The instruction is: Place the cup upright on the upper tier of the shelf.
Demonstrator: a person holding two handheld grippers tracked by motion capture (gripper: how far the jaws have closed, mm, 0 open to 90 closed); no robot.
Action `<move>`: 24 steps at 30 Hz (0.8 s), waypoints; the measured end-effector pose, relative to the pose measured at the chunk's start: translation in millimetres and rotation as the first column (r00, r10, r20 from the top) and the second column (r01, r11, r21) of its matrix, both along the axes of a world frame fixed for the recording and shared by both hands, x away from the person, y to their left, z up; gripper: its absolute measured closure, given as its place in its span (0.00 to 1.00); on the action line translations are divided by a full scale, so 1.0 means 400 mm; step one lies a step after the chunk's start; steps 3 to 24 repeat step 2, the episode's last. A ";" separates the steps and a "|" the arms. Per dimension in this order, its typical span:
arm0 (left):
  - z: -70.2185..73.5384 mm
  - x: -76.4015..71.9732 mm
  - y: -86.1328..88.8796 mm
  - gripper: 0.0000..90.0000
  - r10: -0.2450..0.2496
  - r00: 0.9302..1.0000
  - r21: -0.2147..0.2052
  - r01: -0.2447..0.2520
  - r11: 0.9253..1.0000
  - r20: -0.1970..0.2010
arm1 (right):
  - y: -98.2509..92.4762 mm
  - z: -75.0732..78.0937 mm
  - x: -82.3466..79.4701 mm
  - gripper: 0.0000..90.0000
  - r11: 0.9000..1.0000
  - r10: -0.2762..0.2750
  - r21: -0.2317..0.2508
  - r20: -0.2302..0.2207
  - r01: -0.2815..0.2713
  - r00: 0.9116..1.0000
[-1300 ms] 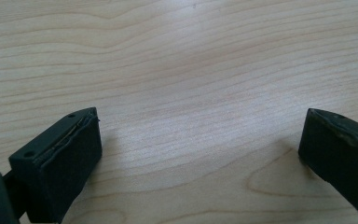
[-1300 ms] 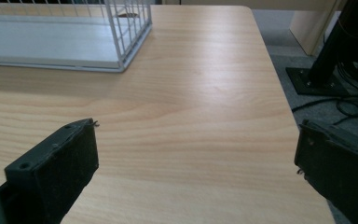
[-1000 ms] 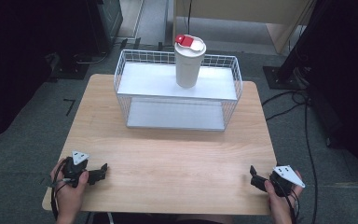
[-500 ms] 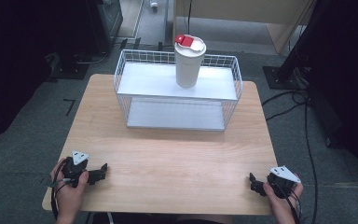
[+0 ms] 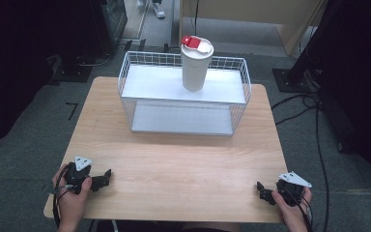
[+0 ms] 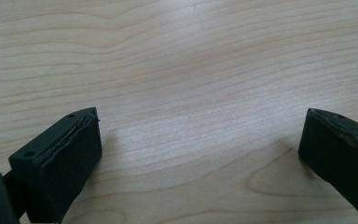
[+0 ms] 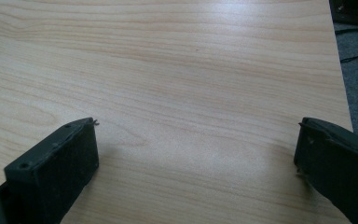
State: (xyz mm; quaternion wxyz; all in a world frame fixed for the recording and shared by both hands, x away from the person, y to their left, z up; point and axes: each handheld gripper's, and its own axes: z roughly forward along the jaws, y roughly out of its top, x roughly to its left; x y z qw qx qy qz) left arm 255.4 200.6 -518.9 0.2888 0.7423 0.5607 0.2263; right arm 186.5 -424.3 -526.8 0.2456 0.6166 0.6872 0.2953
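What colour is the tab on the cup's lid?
Red, on the white lid; clearest in the high view.

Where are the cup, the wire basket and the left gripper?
cup (image 5: 193,70), high view, on the middle of its white side.
wire basket (image 5: 125,77), high view, on its left rim.
left gripper (image 5: 107,174), high view, between the tips of its open jaws.

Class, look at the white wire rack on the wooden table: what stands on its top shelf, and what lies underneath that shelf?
On the white wire rack's top shelf stands a white tumbler with a red-and-white lid. Beneath, the lower shelf's visible front looks bare; the top shelf covers its rear.
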 end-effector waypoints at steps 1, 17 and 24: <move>0.000 0.000 0.000 0.00 0.000 1.000 0.000 0.000 1.000 0.000 | 0.000 0.000 0.000 0.00 1.000 -0.002 0.001 -0.001 0.002 1.000; 0.000 0.000 0.000 0.00 0.000 1.000 0.000 0.000 1.000 0.000 | 0.000 0.000 0.000 0.00 1.000 -0.002 0.001 -0.001 0.002 1.000; 0.000 0.000 0.000 0.00 0.000 1.000 0.000 0.000 1.000 0.000 | 0.000 0.000 0.000 0.00 1.000 -0.002 0.001 -0.001 0.002 1.000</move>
